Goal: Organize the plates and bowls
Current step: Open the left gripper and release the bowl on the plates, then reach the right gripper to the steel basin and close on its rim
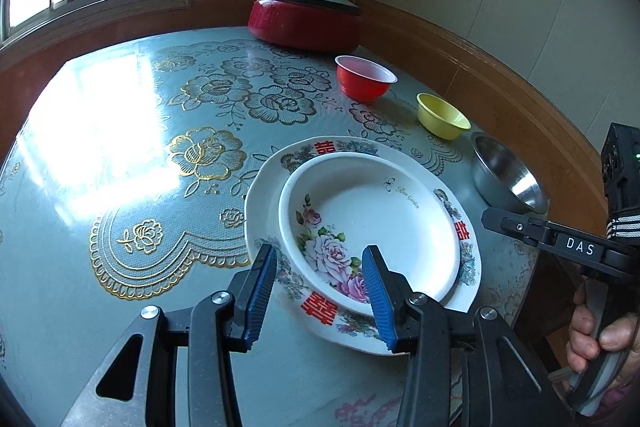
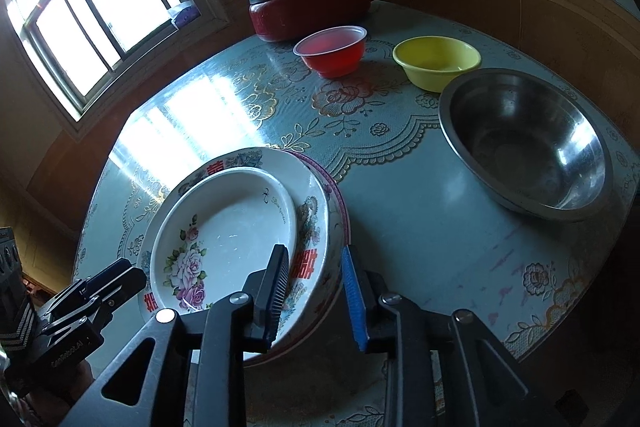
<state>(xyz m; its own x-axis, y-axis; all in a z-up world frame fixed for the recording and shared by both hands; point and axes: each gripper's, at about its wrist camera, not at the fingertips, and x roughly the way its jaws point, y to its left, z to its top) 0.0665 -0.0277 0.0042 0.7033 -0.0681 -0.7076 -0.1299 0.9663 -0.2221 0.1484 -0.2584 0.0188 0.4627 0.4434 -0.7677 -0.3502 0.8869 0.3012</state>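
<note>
"Rose Garden" is printed inside the rose-patterned plate [image 1: 372,223], which sits nested in a larger plate [image 1: 466,263] bearing red double-happiness characters, at lower centre of both views. The right gripper [image 1: 494,217] reads "DAS" in the left wrist view. Only the right wrist view shows a pink-rimmed plate [image 2: 340,205] beneath the stack. The left gripper [image 1: 320,291] is released, its jaws astride the plates' near rim. The right gripper [image 2: 316,297] is likewise released, straddling the stack's edge. The red bowl [image 2: 332,49], yellow bowl [image 2: 438,63] and steel bowl [image 2: 524,143] stand apart at the upper right.
</note>
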